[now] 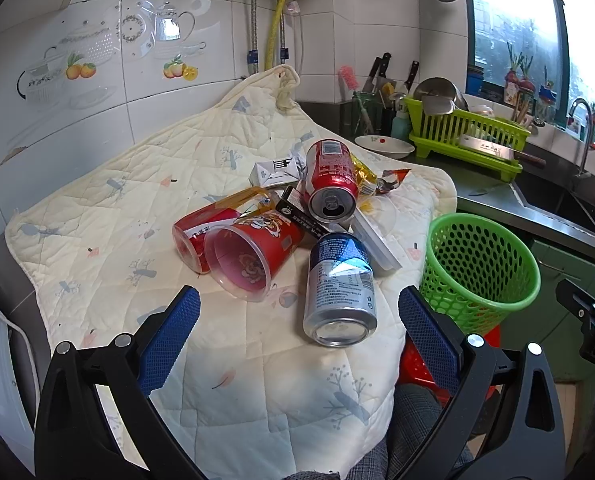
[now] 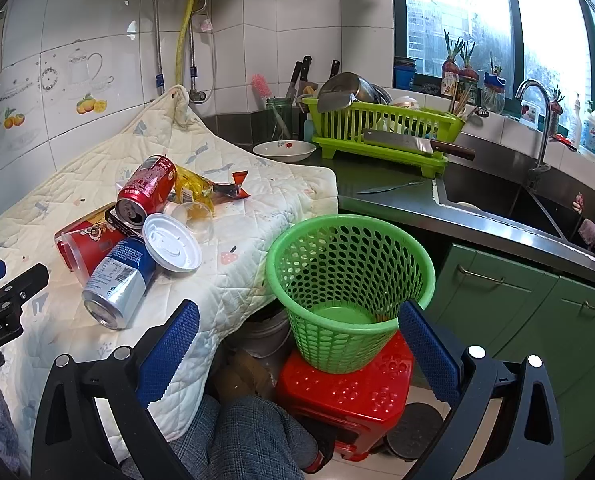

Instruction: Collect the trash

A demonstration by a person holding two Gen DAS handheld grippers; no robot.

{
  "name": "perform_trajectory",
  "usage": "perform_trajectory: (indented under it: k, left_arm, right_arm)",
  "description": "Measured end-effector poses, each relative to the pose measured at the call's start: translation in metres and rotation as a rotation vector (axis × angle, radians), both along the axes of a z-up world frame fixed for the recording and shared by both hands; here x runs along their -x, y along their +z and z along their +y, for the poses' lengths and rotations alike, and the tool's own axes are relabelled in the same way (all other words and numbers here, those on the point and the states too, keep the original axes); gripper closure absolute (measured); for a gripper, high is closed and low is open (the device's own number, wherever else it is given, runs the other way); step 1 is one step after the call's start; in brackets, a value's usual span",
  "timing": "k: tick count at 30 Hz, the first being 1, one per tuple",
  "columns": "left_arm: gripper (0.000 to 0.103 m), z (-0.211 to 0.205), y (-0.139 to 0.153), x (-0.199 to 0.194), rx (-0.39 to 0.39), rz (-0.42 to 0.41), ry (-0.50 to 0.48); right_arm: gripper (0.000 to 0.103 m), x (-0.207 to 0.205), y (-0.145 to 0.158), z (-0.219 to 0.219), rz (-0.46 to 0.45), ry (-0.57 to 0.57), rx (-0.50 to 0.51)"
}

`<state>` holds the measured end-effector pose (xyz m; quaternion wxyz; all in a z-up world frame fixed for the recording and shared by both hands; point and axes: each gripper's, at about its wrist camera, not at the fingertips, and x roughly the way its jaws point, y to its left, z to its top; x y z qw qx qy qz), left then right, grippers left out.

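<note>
Trash pile (image 1: 297, 216) on quilted cloth (image 1: 137, 184) over desk, nothing collected; green basket (image 2: 349, 292) empty beside it on red stool (image 2: 349, 396). My left hand-held gripper (image 1: 299, 328) and right hand-held gripper (image 2: 299, 332) both wide open, empty. Risk: blue can (image 1: 339, 284) rolls off when nudged.

left gripper (image 1: 299, 308): black frame, blue textured pads, silver screws | right gripper (image 2: 299, 322): same black-and-blue build | person: grey checked trousers (image 2: 249, 436)
</note>
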<state>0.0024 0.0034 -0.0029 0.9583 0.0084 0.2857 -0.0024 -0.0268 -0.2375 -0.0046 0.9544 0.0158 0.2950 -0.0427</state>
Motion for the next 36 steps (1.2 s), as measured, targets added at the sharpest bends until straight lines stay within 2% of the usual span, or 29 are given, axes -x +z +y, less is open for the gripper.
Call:
perform_trajectory:
  k: [36]
  left_arm:
    - [0.005,0.0059,0.0067,0.0002,-0.004,-0.016,0.022]
  right_arm:
    - [0.007,-0.0042,-0.0008,0.0071,-0.002,0.024,-0.025]
